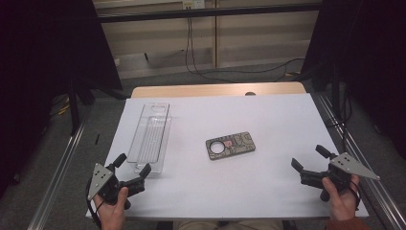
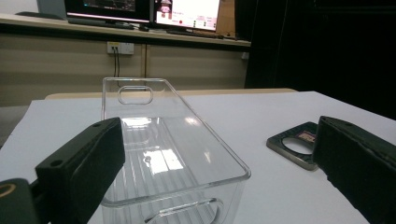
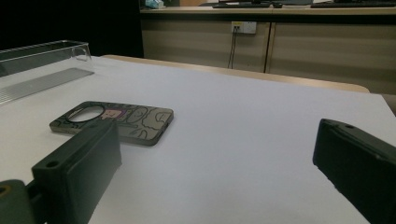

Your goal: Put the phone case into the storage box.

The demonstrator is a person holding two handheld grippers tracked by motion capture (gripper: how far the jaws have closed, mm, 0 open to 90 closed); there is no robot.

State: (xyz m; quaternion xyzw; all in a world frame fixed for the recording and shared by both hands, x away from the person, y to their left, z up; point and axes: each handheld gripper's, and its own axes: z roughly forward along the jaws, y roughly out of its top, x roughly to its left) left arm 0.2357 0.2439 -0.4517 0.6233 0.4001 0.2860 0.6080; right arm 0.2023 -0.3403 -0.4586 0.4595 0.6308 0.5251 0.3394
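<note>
- The left gripper (image 1: 128, 171) sits at the lower left of the high view, jaws spread and holding nothing, its tips right at the near end of the clear tray (image 1: 151, 139).
- The right gripper (image 1: 312, 163) sits at the lower right of that view, jaws likewise apart and empty, near the right edge of the white sheet (image 1: 268, 120).
- Judged from this, no grasp has begun; both grippers look set at the start, and the likely work is getting the phone case (image 1: 230, 145) into the tray.
- The case lies flat in the middle of the high view, well apart from both grippers and clear of the tray. In the right gripper view it lies at centre left (image 3: 114, 122), ahead of the left-hand jaw.
- The next move probably calls for the right gripper to swing left and forward, then close over the case's thin edges; being so flat, it may slide before the jaws bite.
- In the left gripper view the tray (image 2: 159, 140) stands open-topped between the jaws, so steadying it should need little travel.
- Bare sheet lies all around the case, giving free room for the approach.
- Farther off, at the top of the high view, the sheet ends at a wooden table edge (image 1: 218, 89), with the floor beyond.
</note>
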